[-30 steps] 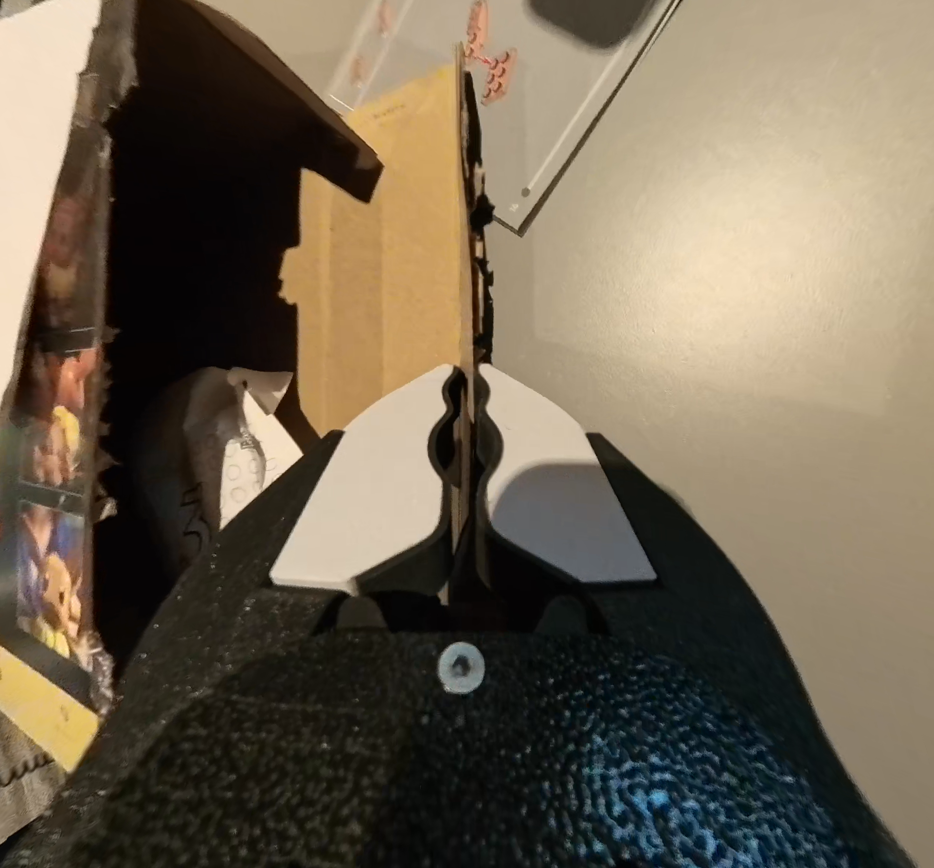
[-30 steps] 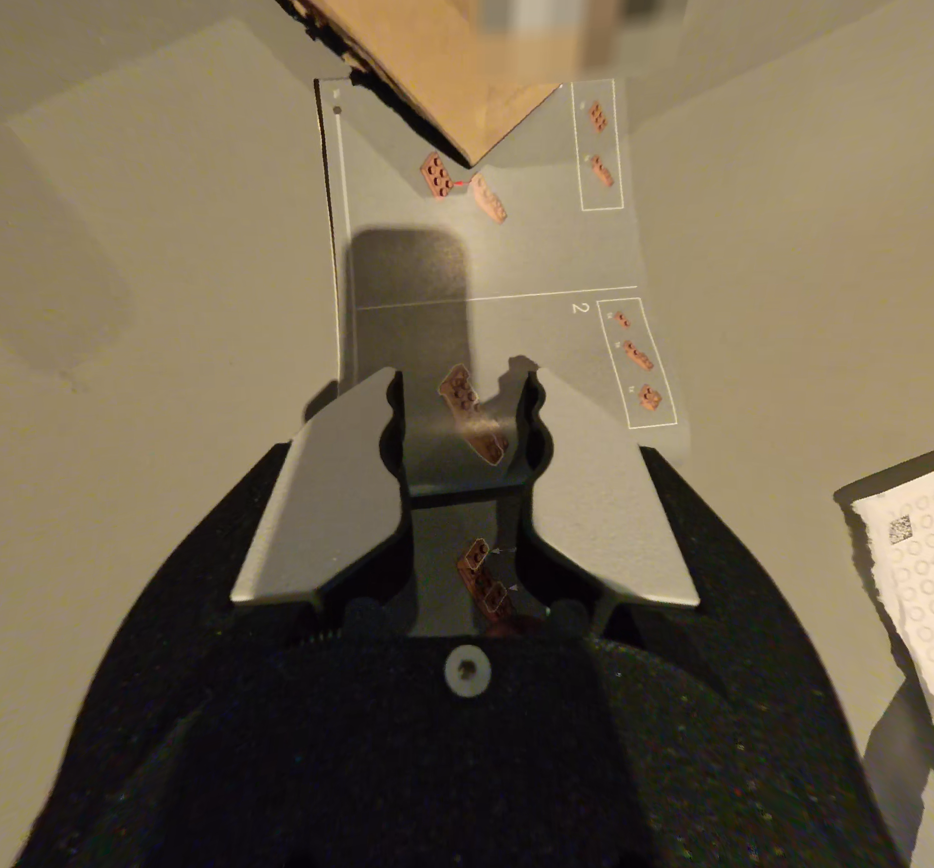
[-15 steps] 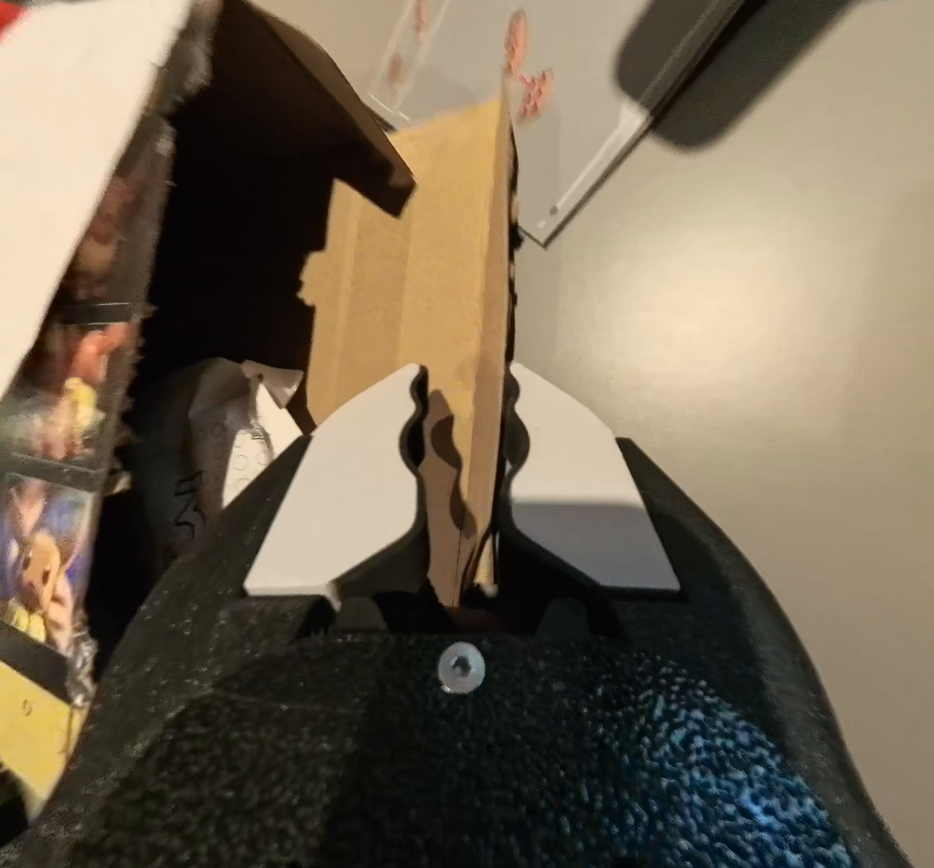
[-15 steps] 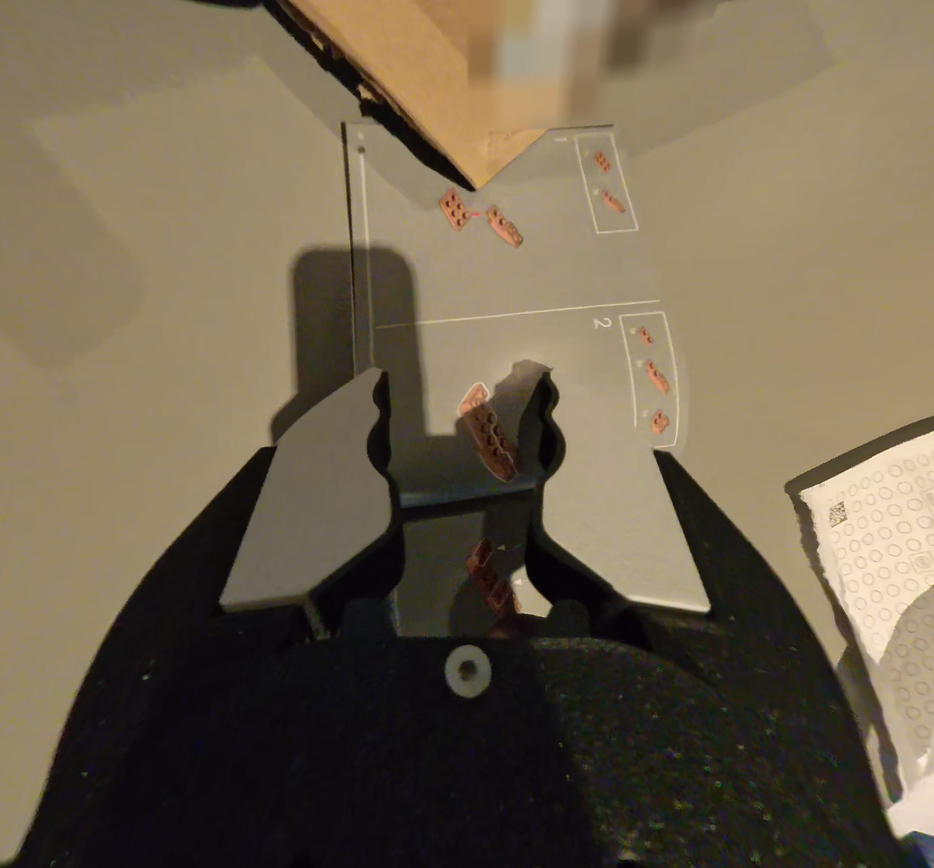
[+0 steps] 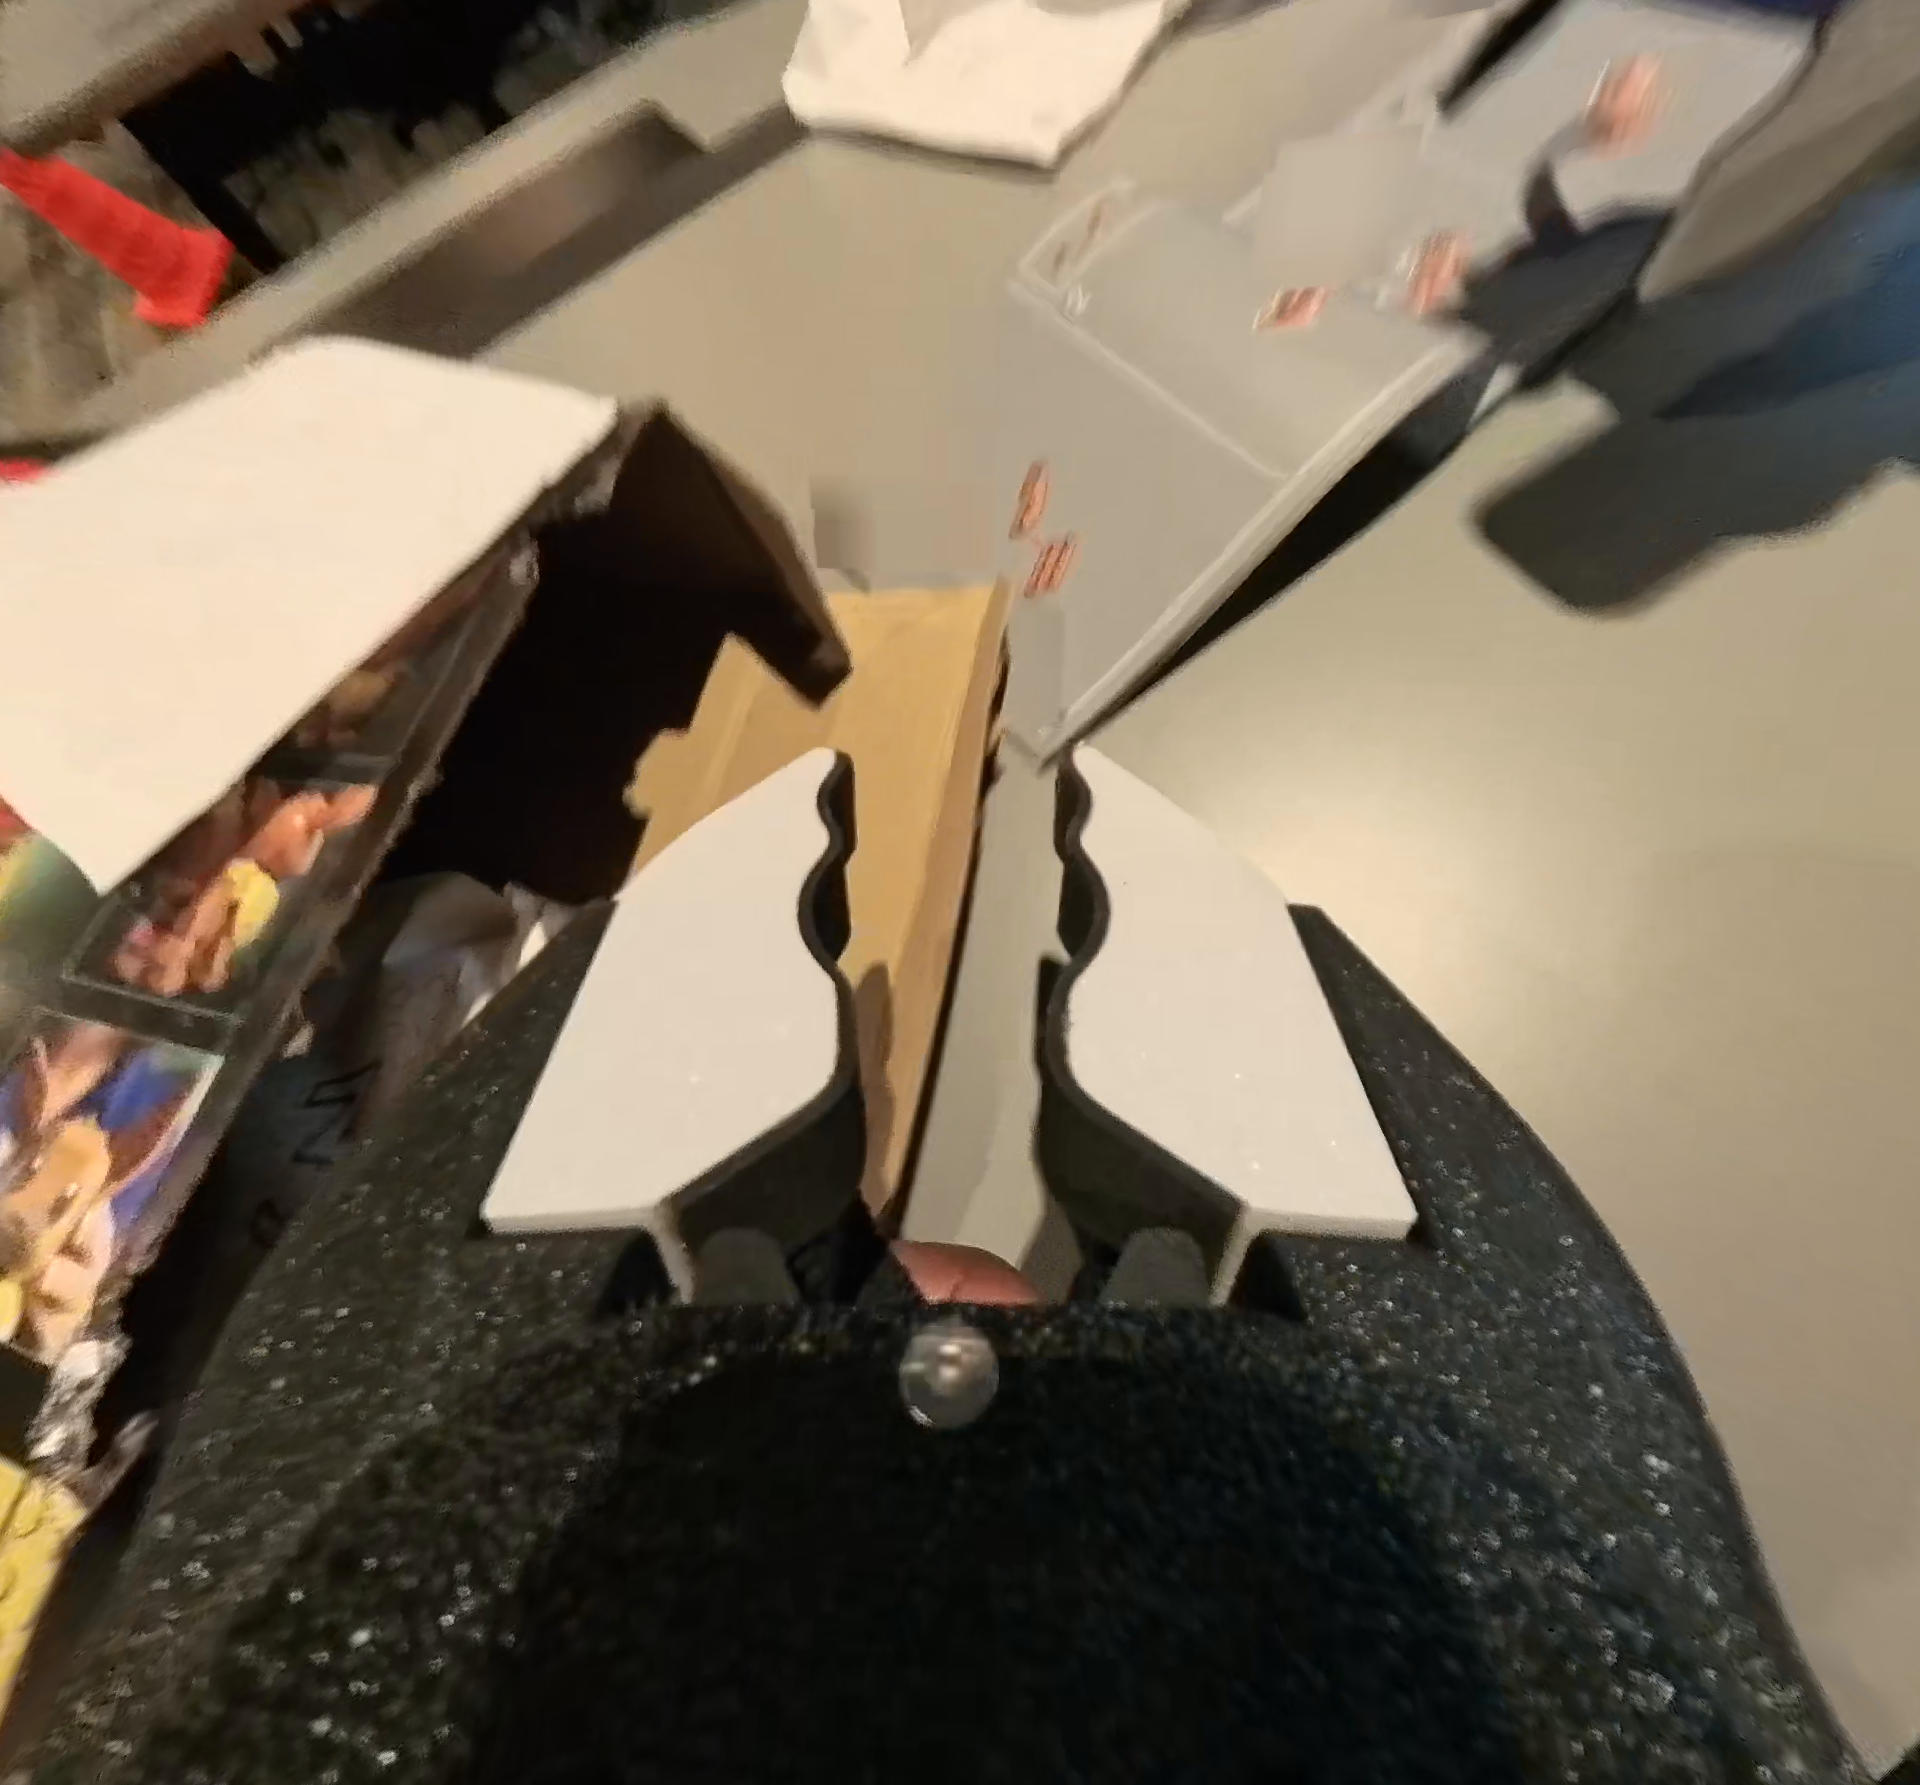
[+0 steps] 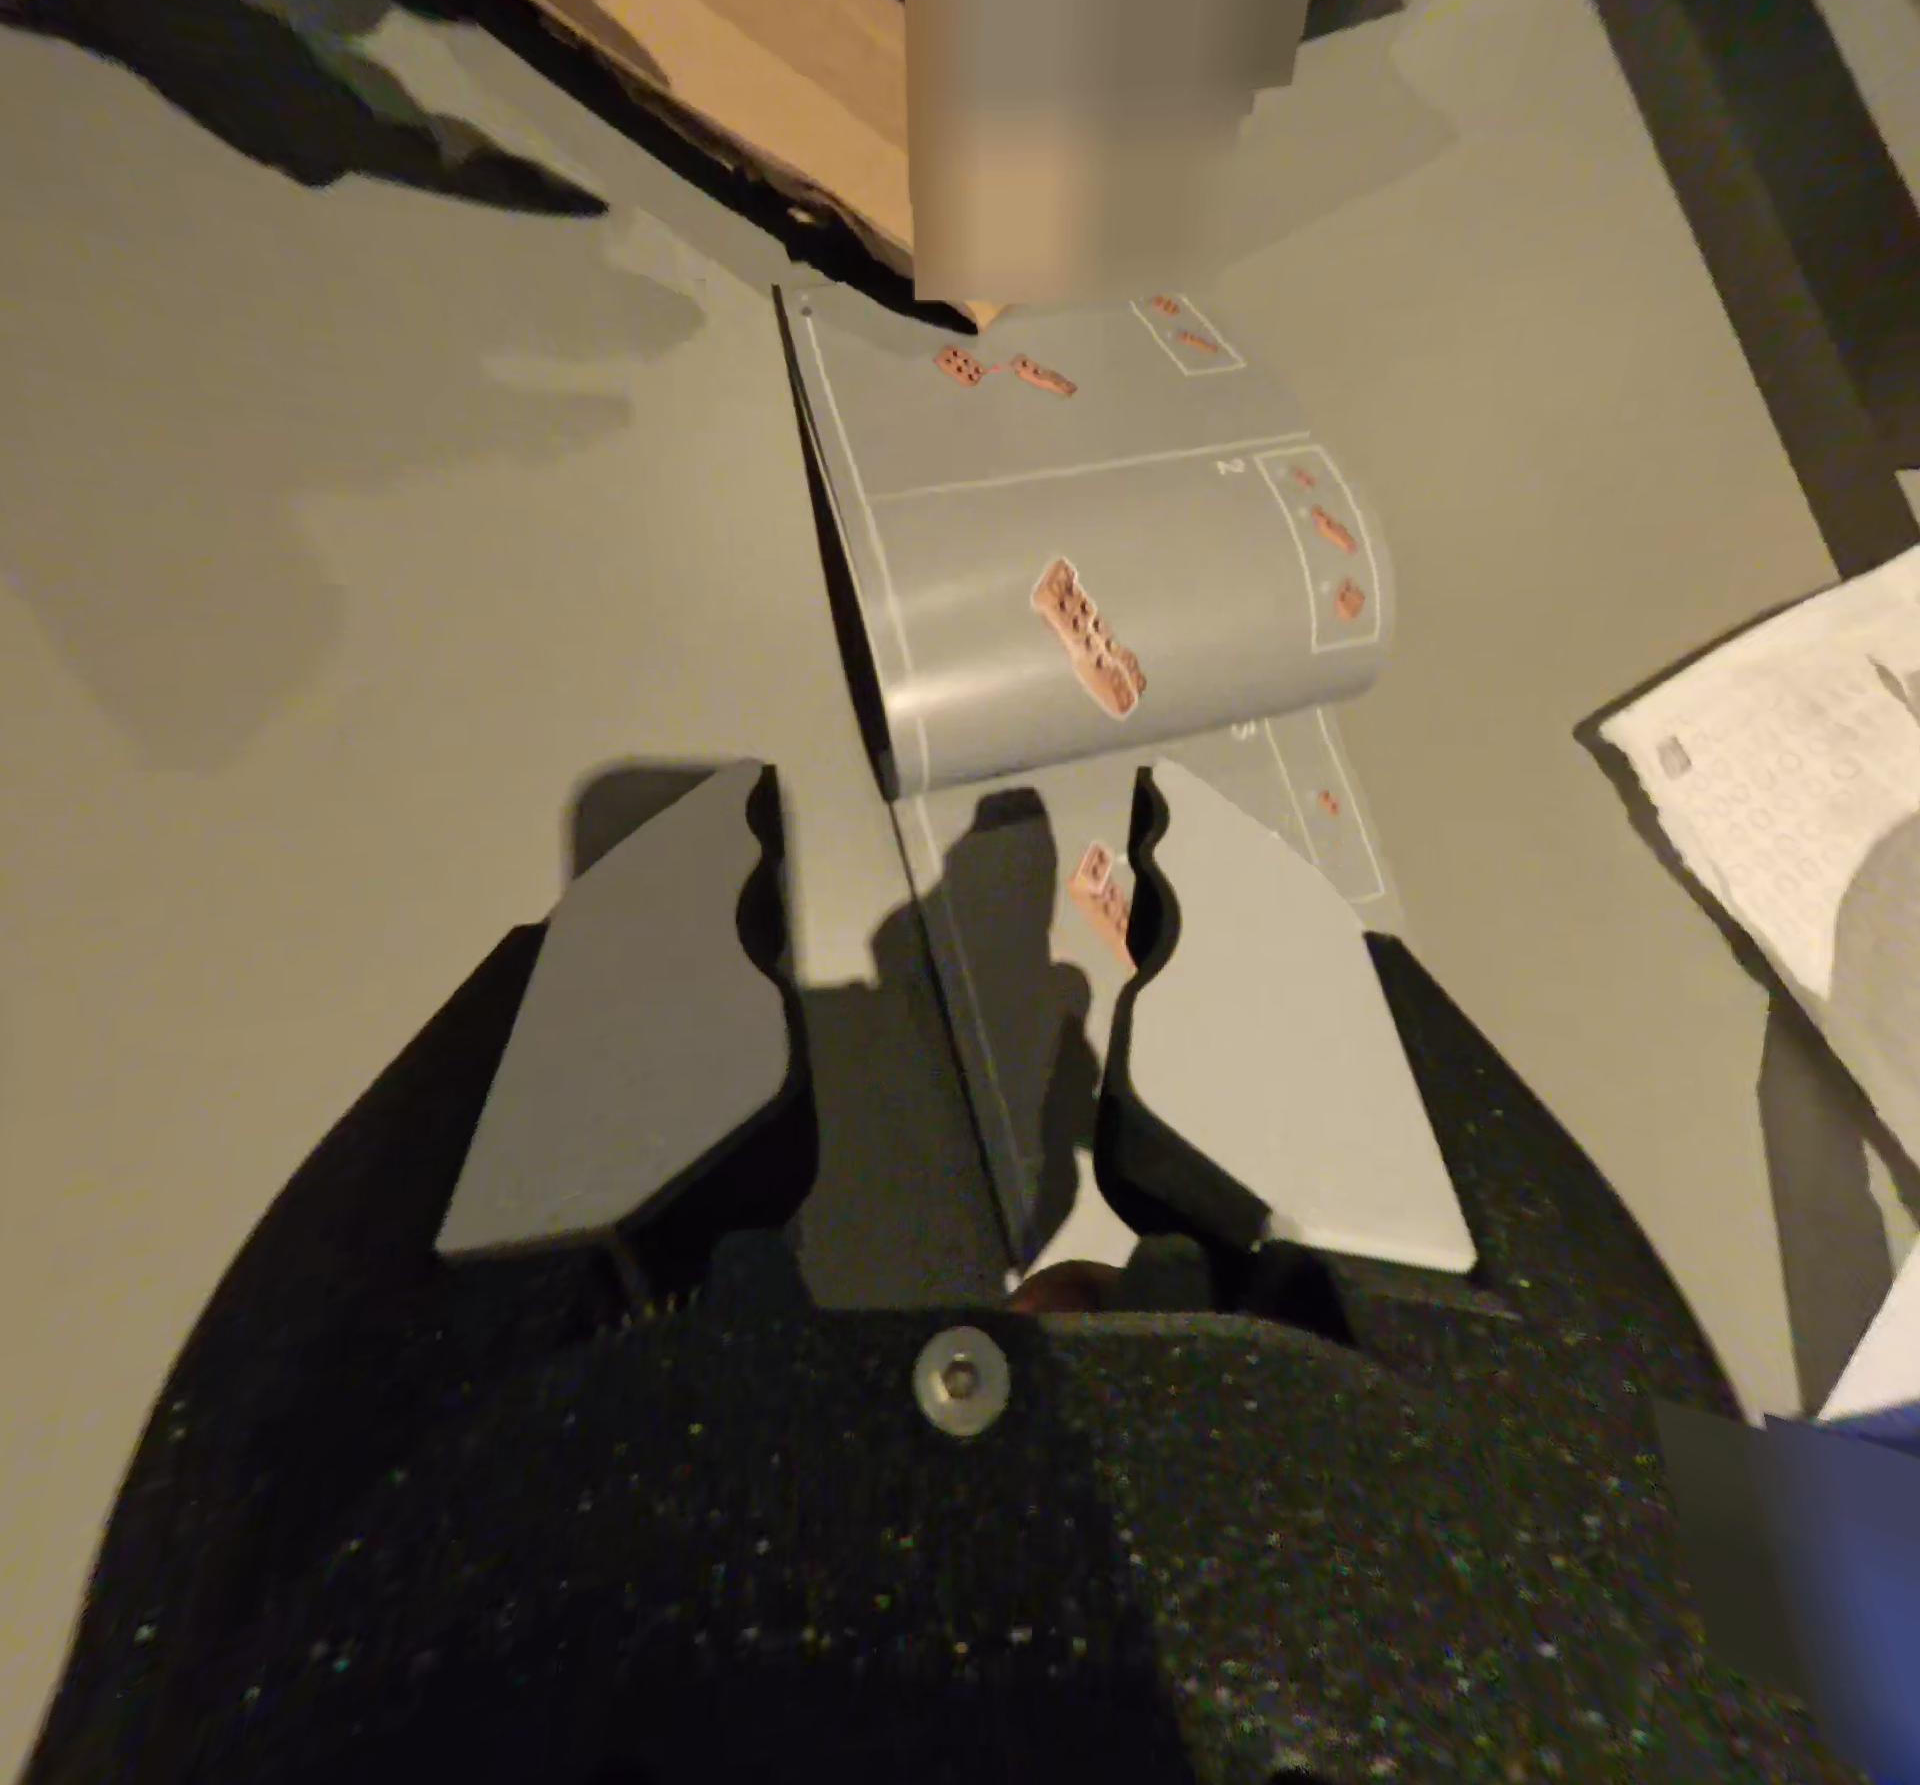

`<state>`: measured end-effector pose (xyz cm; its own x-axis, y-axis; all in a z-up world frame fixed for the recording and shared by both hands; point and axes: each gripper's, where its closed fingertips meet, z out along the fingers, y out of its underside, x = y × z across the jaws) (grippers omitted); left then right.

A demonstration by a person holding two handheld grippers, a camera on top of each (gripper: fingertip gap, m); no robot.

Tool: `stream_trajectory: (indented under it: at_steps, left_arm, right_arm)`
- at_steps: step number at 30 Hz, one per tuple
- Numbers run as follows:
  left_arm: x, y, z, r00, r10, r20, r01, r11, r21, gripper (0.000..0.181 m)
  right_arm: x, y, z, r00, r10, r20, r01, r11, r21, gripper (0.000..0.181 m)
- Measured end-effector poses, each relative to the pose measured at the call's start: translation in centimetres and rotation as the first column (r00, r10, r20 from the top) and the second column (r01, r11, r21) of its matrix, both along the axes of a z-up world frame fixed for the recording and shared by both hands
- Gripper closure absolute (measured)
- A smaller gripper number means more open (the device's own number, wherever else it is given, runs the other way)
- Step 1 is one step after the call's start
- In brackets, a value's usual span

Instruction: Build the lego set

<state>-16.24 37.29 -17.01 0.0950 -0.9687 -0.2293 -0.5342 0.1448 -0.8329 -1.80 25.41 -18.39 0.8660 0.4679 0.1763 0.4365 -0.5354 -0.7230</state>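
The open Lego box [image 5: 260, 530] stands at the left in the left wrist view, with a white top flap and a colourful printed side. My left gripper [image 5: 951, 800] is open, and the box's brown cardboard wall [image 5: 914, 779] stands loose between the jaws. A paper bag [image 5: 436, 946] lies inside the box. The grey instruction booklet [image 6: 1091, 509] lies on the table ahead of my right gripper [image 6: 956, 800], its top page curled up. The right gripper is open and empty, just above the booklet's near page. The booklet also shows in the left wrist view [image 5: 1195, 447].
A white paper bag printed with circles [image 6: 1766, 800] lies at the right of the grey table [image 6: 416, 488]. The box's brown flap [image 6: 748, 42] overhangs the booklet's far end. A white bag [image 5: 987, 0] lies at the far side, with dark shelves behind it. My right fingertips sit around 20 centimeters from my left ones.
The left gripper, shut on the box's cardboard wall one second ago, has opened and tilted up. The right gripper's jaws have widened and pulled back, and the booklet page has curled up.
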Motion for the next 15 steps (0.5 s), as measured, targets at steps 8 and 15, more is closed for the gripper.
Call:
stream_trajectory:
  at_steps: [8,15]
  left_arm:
    - [8.7,-10.2,3.5,0.919,-0.187,0.347,0.168,0.982,0.086,0.152]
    - [17.7,-16.4,3.1,0.856,-0.196,0.478,0.271,0.958,-0.092,0.153]
  right_arm:
    - [0.8,-5.9,0.4,0.994,-0.101,-0.034,0.106,0.932,0.346,0.123]
    - [2.6,-8.4,2.5,0.938,-0.109,-0.329,0.244,0.882,0.402,0.125]
